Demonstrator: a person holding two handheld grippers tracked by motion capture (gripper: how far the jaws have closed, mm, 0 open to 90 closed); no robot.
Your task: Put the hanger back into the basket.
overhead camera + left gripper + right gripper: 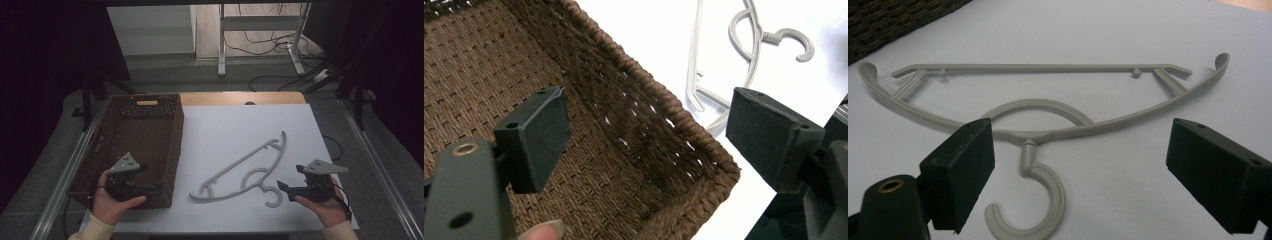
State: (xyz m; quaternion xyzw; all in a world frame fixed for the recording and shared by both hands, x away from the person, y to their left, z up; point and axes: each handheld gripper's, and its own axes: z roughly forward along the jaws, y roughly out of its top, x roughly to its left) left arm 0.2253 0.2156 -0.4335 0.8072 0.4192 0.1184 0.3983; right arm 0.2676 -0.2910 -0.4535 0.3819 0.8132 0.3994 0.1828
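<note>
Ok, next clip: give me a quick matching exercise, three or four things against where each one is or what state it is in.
Things:
1. hanger
2. basket
3. left gripper
4. right gripper

Places or states:
A. woven, brown, at the table's left
B. open, jaws aimed at the hook
C. flat on the white sheet
D. open, above the basket's inside

Pairs: 1-C, 2-A, 3-D, 4-B

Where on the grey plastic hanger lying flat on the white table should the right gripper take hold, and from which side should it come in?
Probably at the neck, where the hook meets the curved body of the hanger. The hook points toward the right gripper, whose open jaws already straddle that neck, so come straight in from the hook side, low over the table. The stem there is short and thick; the arms are long and thin.
</note>
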